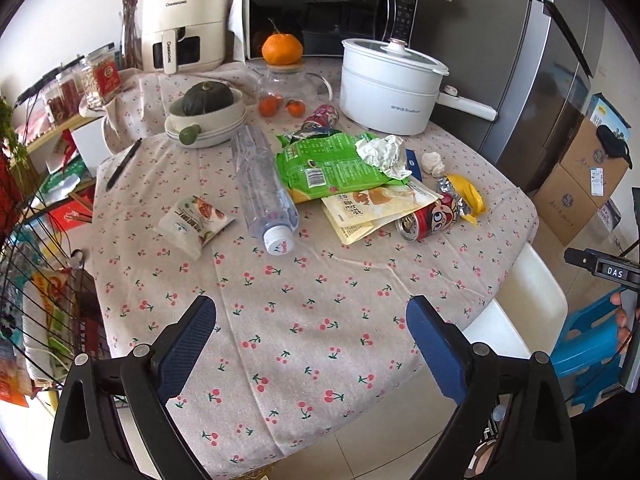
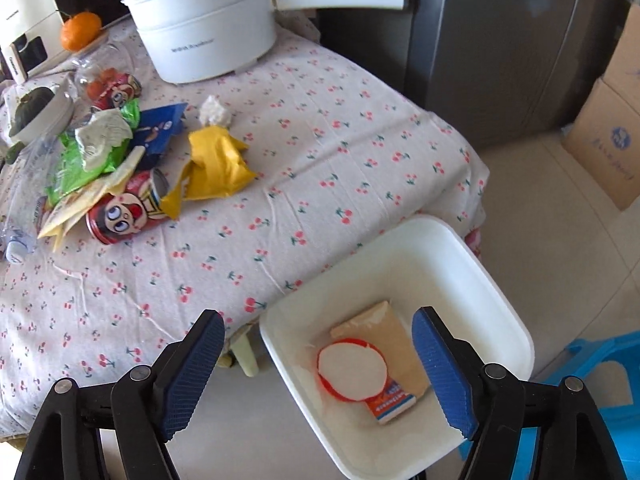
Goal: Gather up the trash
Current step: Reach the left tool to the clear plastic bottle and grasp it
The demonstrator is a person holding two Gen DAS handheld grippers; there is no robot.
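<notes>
Trash lies on the cherry-print tablecloth [image 1: 304, 320]: a clear plastic bottle [image 1: 264, 184], a white snack packet [image 1: 194, 220], green snack bags [image 1: 328, 164], a crumpled paper [image 1: 382, 152], a beige packet [image 1: 372, 208], a red cartoon can [image 1: 428, 218], a second can [image 1: 320, 116] and a yellow wrapper [image 1: 466, 196]. My left gripper [image 1: 312, 316] is open and empty above the table's near part. My right gripper [image 2: 318, 332] is open and empty over the white bin [image 2: 500, 292], which holds a packet [image 2: 394, 344] and a round lid [image 2: 352, 370].
A white pot [image 1: 390, 84], microwave [image 1: 328, 8], air fryer [image 1: 182, 28], bowl with squash [image 1: 208, 112], glass jar with an orange [image 1: 282, 50] and a pen [image 1: 124, 162] stand at the back. A fridge [image 1: 552, 60], cardboard boxes [image 1: 580, 184] and a blue stool [image 2: 600, 364] are to the right.
</notes>
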